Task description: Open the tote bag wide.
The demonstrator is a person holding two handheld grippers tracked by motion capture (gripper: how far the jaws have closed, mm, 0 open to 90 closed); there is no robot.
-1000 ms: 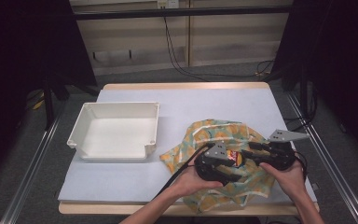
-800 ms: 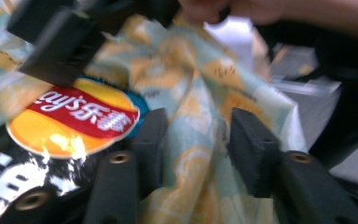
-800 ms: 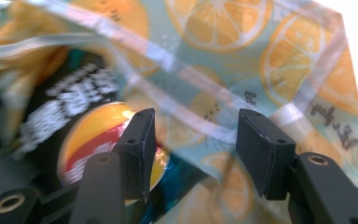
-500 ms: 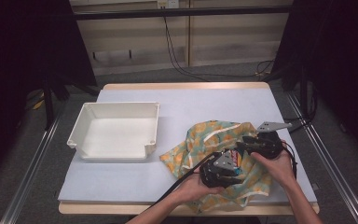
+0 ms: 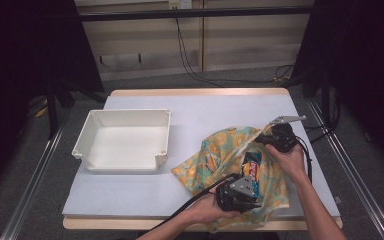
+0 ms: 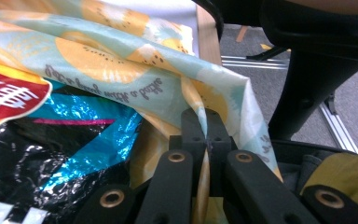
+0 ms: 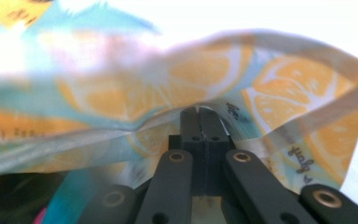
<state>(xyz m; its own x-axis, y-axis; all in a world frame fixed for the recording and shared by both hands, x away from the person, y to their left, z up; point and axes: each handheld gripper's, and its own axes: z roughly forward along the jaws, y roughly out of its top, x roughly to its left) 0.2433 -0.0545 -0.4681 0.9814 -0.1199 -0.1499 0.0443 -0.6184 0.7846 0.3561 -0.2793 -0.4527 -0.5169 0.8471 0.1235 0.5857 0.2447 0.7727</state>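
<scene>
With the left gripper point(image 6: 206, 126) and the right gripper point(image 7: 200, 120) each pinched fully closed on opposite edges of the orange-print cloth bag point(image 5: 225, 150) at the table's near right, a jerk apart could slip the thin fabric free and spill the snack packet point(image 5: 252, 167) inside.

The right gripper point(image 5: 272, 136) has moved up and away from the left gripper point(image 5: 245, 192), spreading the fruit-print bag point(image 5: 220, 150) open and exposing a snack packet point(image 5: 252, 167) inside.
</scene>
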